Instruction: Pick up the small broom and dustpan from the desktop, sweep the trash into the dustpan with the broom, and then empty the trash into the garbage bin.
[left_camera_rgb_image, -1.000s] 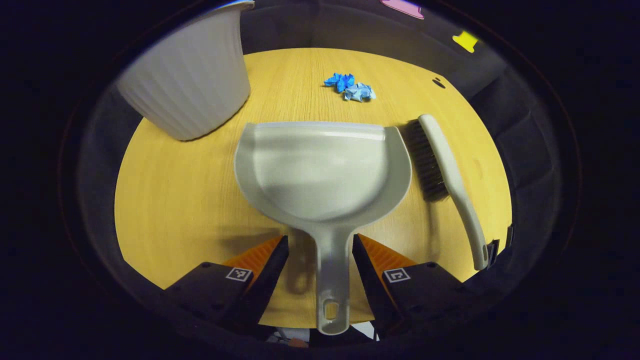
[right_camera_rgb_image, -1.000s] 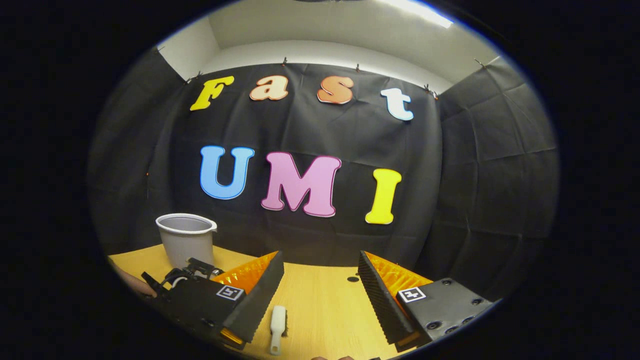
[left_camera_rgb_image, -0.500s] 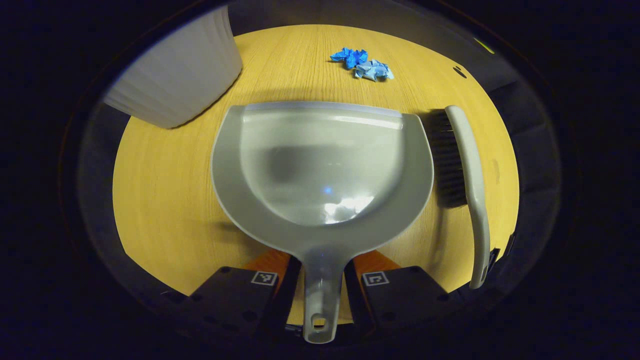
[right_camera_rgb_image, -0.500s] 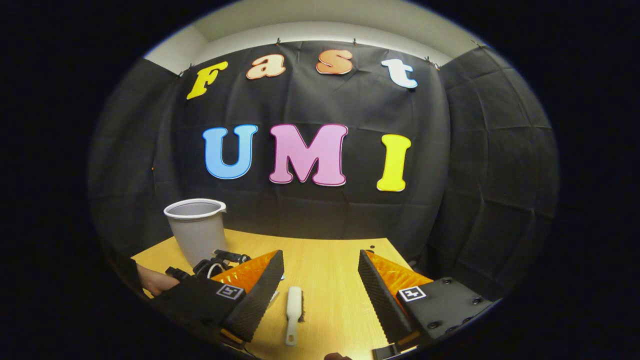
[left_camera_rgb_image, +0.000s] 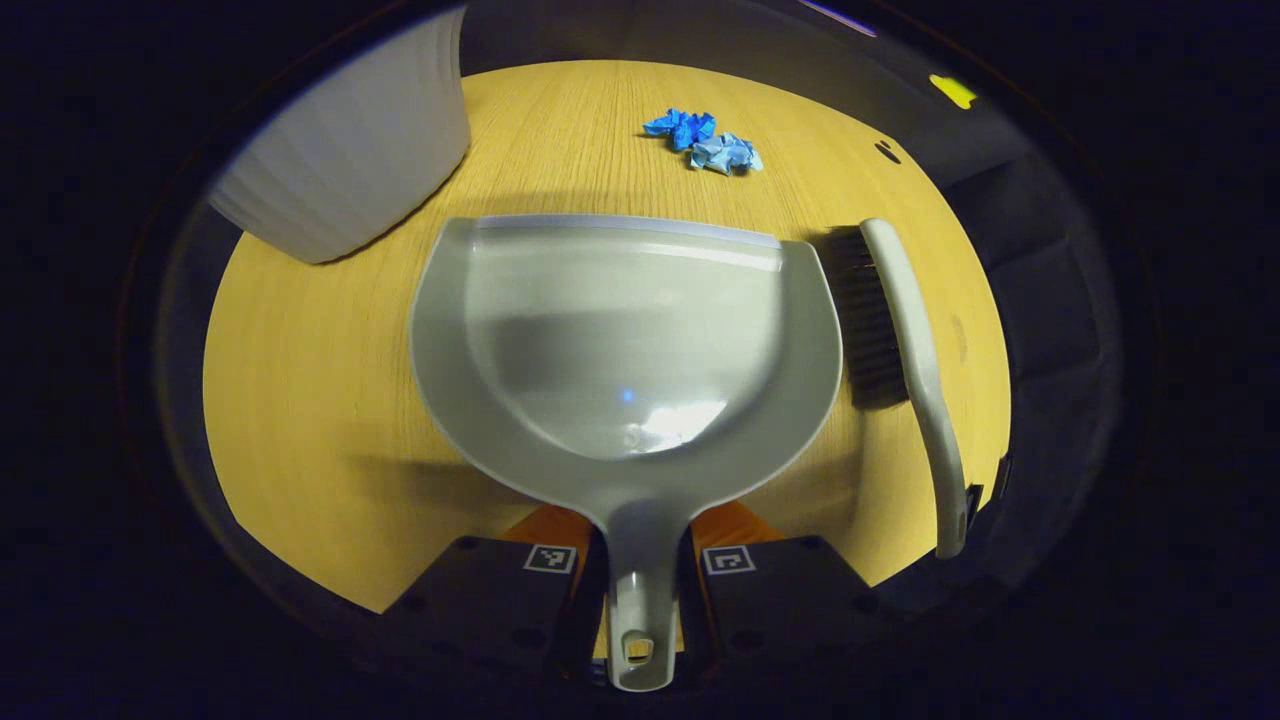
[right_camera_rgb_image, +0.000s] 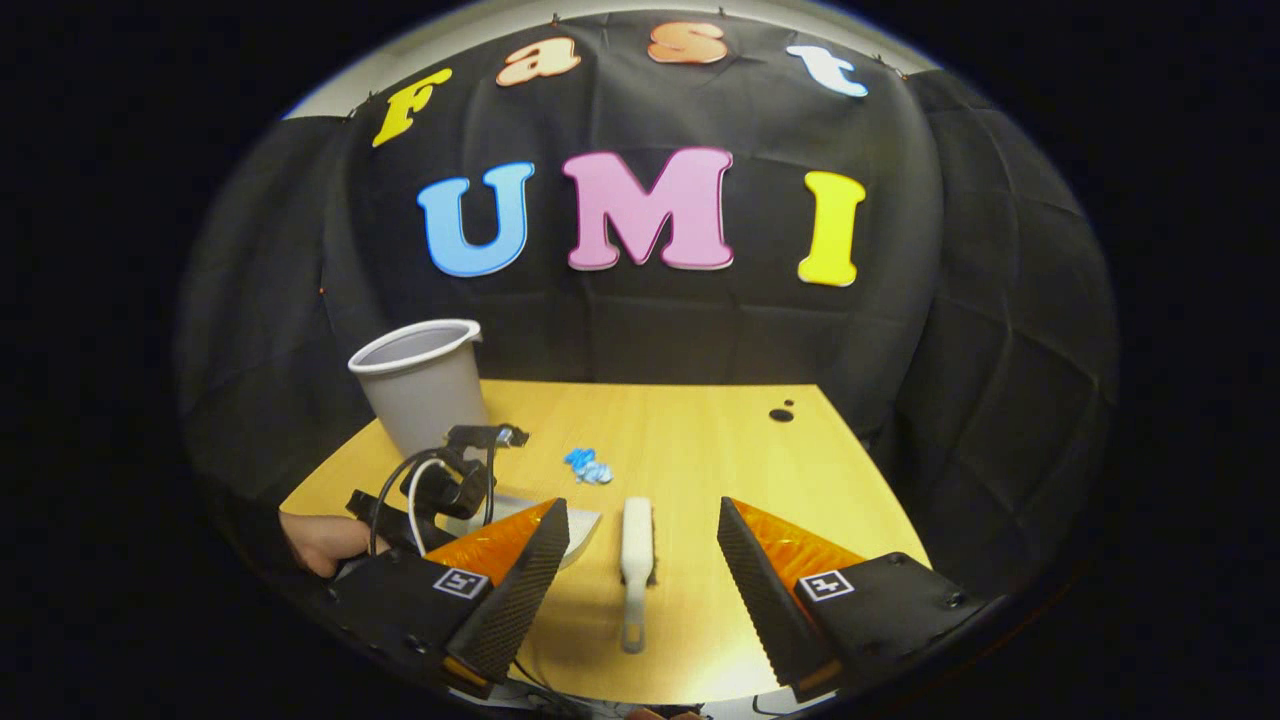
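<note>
On the wooden desktop (left_camera_rgb_image: 330, 400) my left gripper (left_camera_rgb_image: 640, 575) clamps the grey plastic dustpan (left_camera_rgb_image: 625, 340) by its handle; my right gripper (right_camera_rgb_image: 640, 560), jaws wide and empty, must descend next onto the white-handled small broom (right_camera_rgb_image: 636, 545).

Left gripper view: camera close above the light wooden tabletop (left_camera_rgb_image: 330, 400), angled steeply down and forward. The grey plastic dustpan (left_camera_rgb_image: 625, 340) sits nearest the lens; table edges curve round it.

Right gripper view: camera higher and farther back, facing nearly level toward the black cloth booth wall (right_camera_rgb_image: 980, 330), table in the lower part only.

Shared by both: the grey-handled, dark-bristled small broom (left_camera_rgb_image: 905, 350) (right_camera_rgb_image: 636, 560), the crumpled blue paper scraps (left_camera_rgb_image: 703, 143) (right_camera_rgb_image: 588, 466), the grey ribbed plastic bin (left_camera_rgb_image: 345, 175) (right_camera_rgb_image: 420, 385).
</note>
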